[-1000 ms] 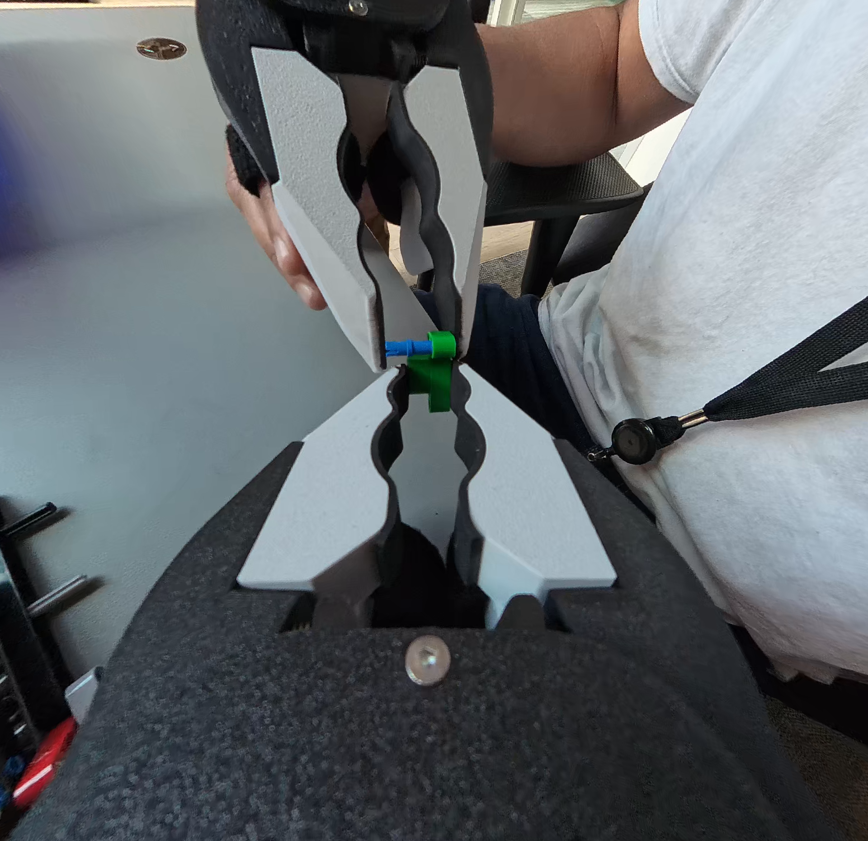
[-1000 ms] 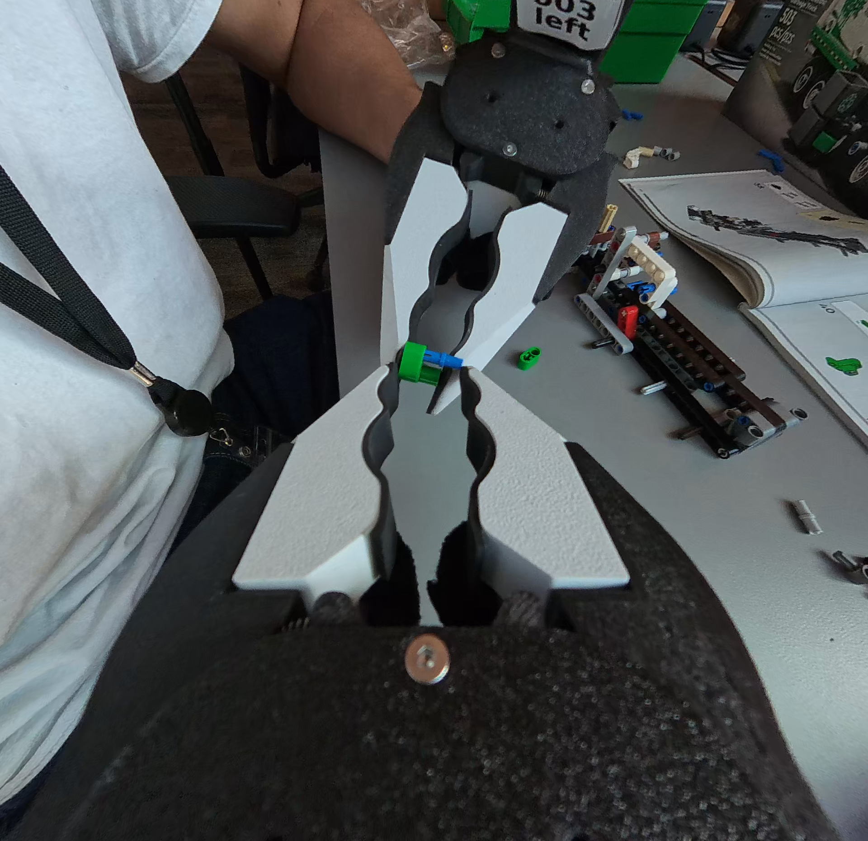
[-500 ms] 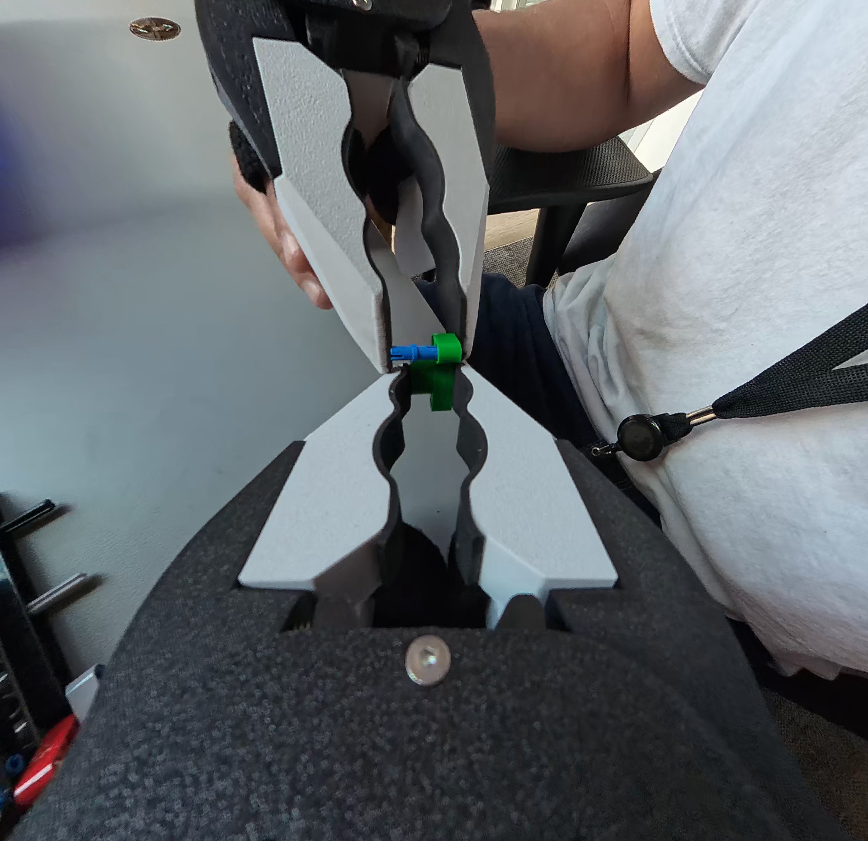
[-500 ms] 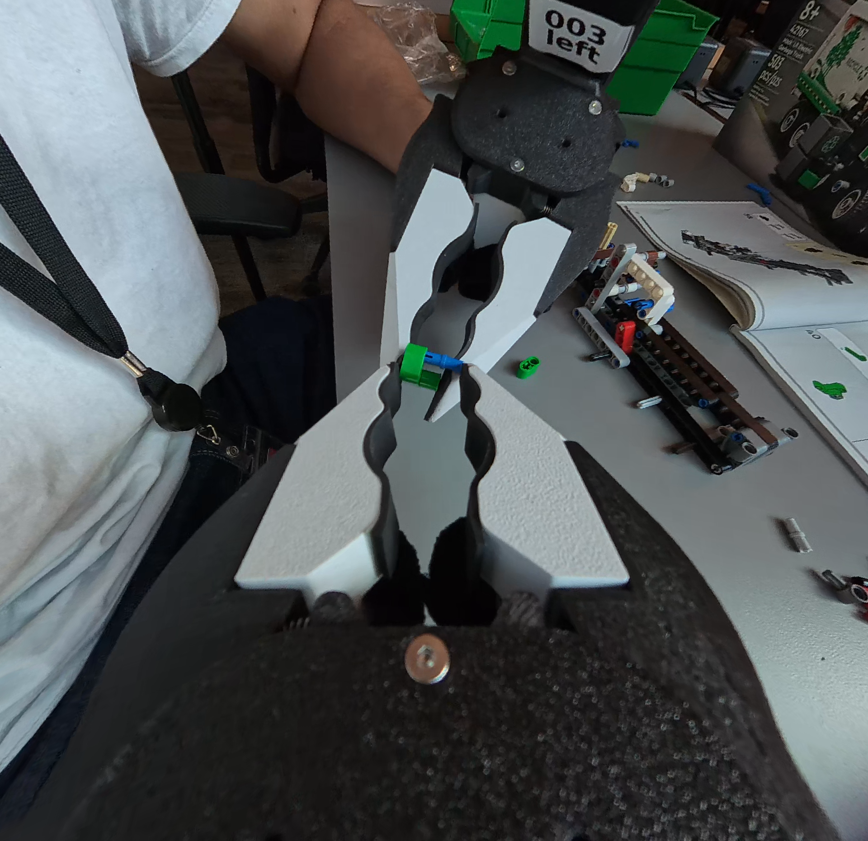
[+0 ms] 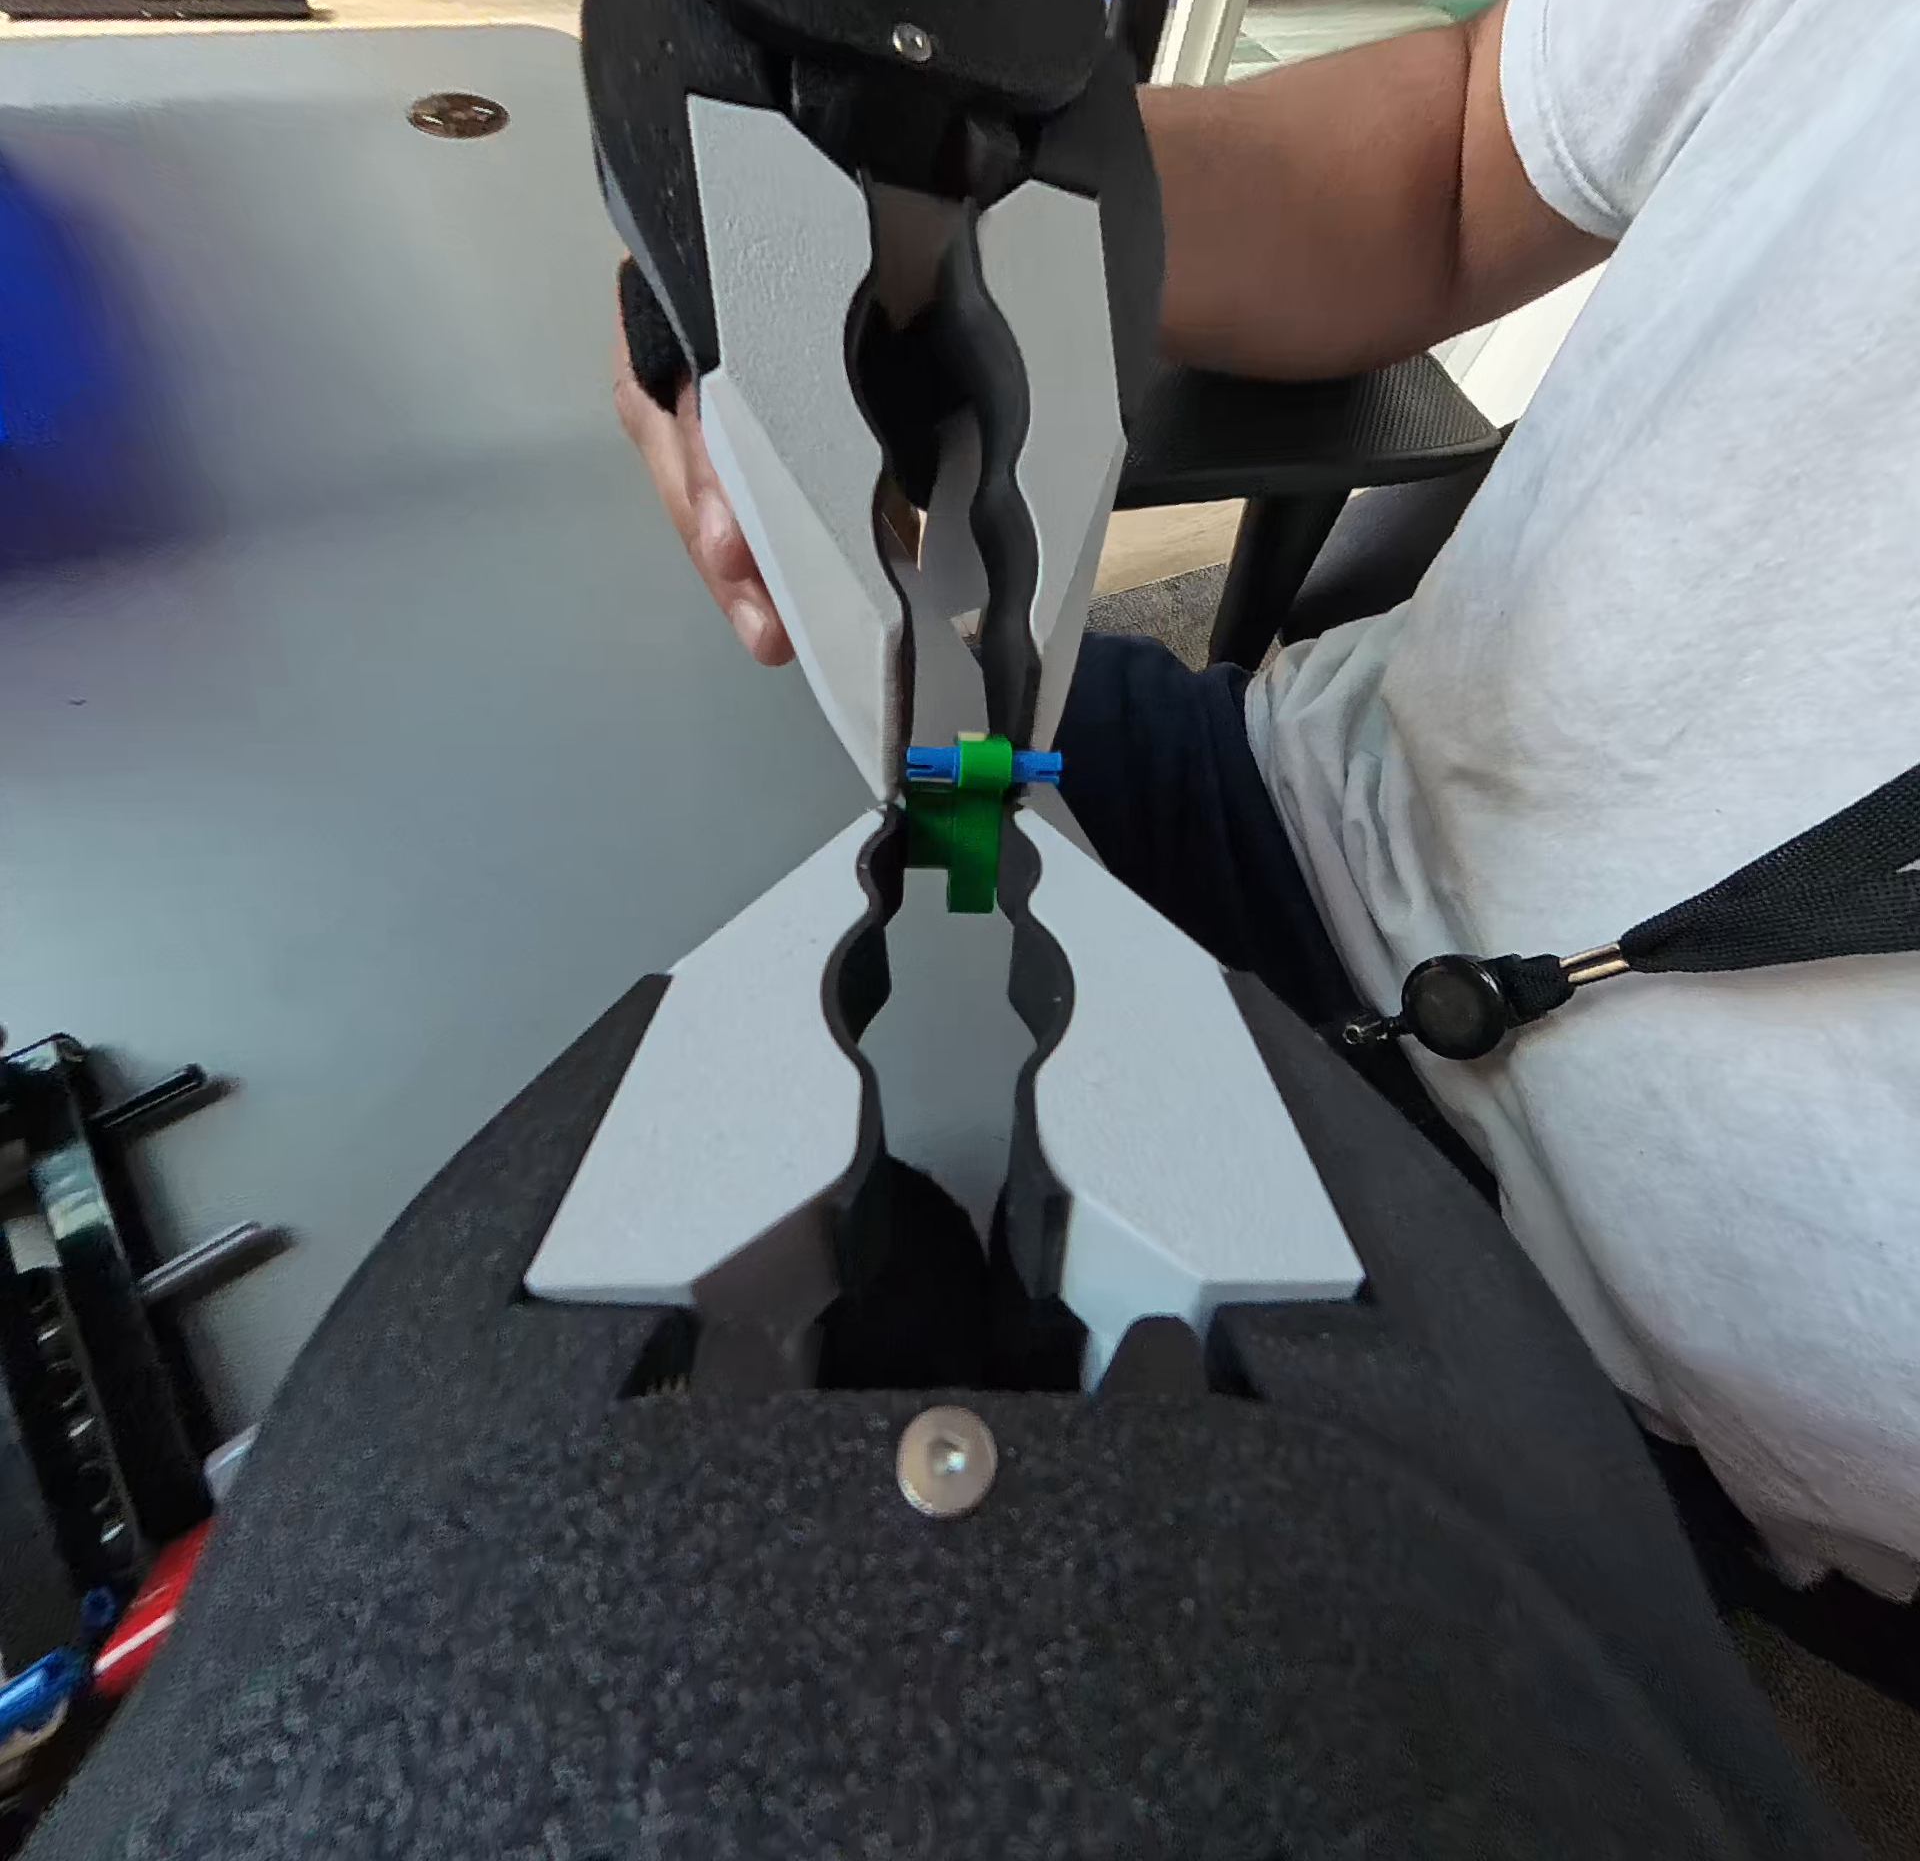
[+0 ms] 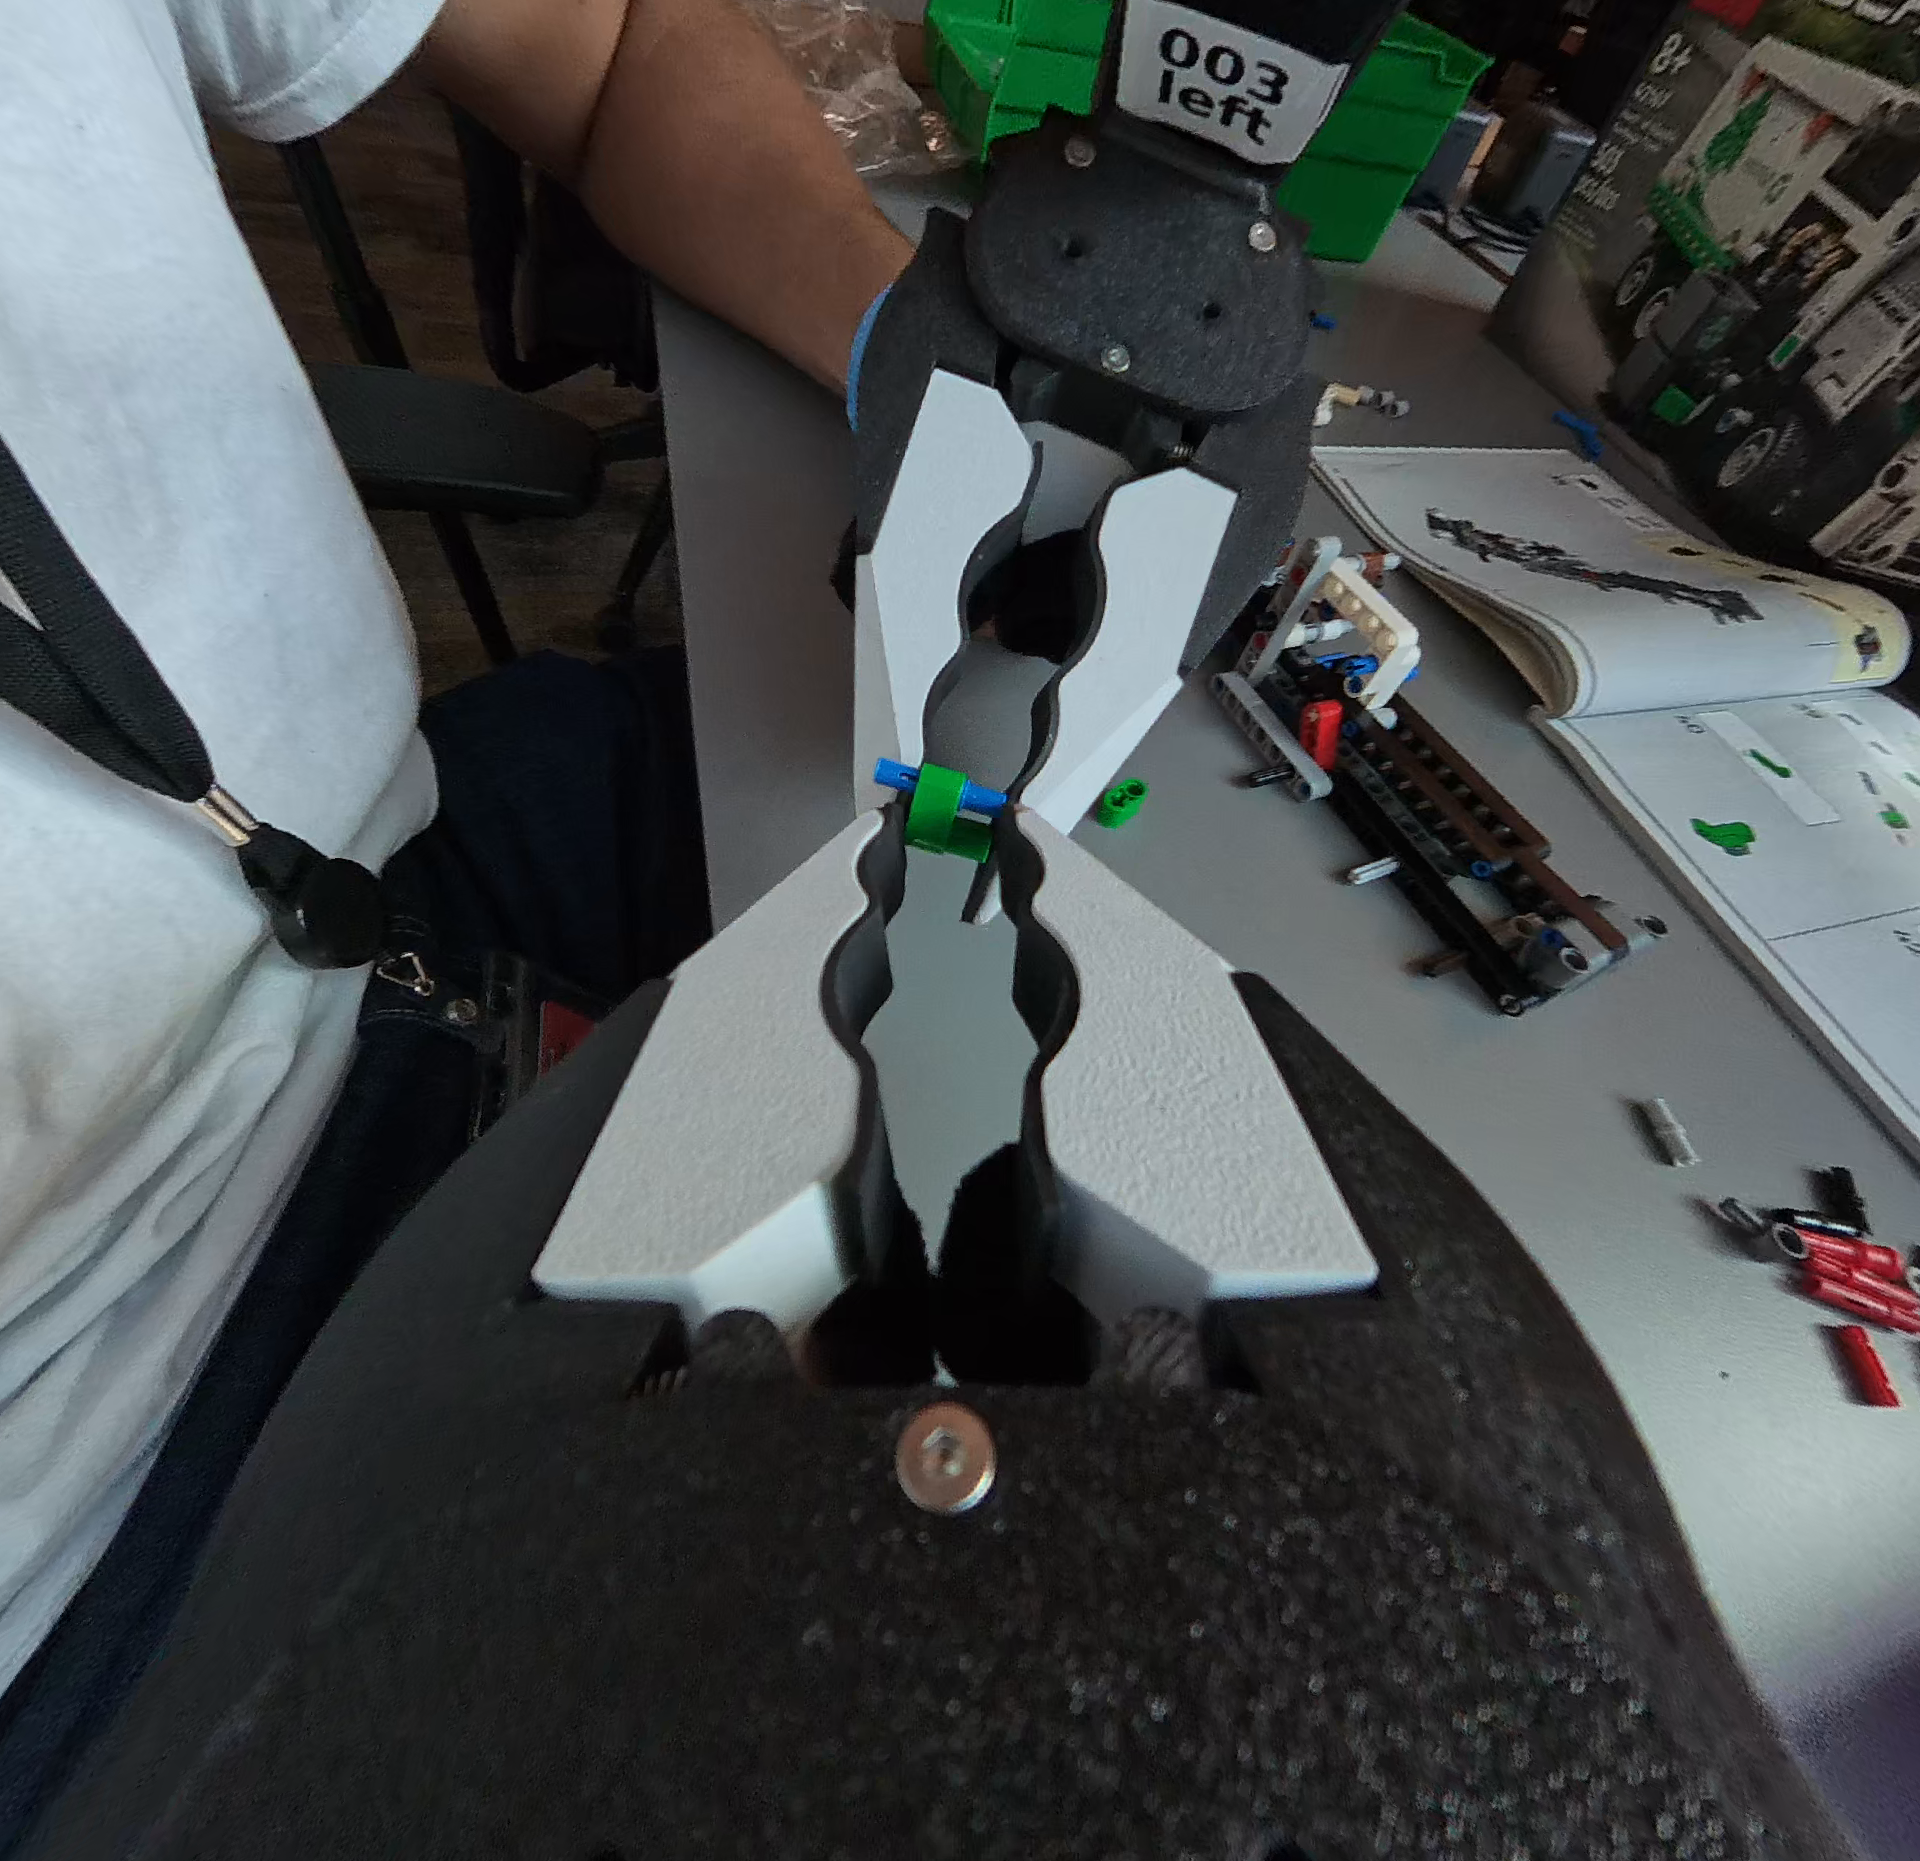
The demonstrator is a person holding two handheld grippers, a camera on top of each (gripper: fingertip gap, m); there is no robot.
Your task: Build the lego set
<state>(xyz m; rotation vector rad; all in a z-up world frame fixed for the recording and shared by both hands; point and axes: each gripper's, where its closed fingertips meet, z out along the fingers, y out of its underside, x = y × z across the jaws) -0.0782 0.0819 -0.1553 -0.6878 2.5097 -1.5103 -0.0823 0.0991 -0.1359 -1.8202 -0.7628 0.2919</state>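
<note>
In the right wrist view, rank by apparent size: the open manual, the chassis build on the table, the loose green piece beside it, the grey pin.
1. Manual
2. Chassis build
3. Loose green piece and grey pin: look alike, and the pin is nearer the camera, so unranked.

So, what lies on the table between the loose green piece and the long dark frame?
Nothing: in the right wrist view, bare table separates the green piece from the dark frame.

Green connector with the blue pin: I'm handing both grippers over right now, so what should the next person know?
Left gripper: shut on the green connector, held in the air.
Right gripper: tips meet it at the blue pin; grip unclear.
Done: the pin runs through the connector and sticks out on both sides.
Left: probably fit it to the chassis on the table, beside the open manual; a loose green piece lies nearby.
</note>
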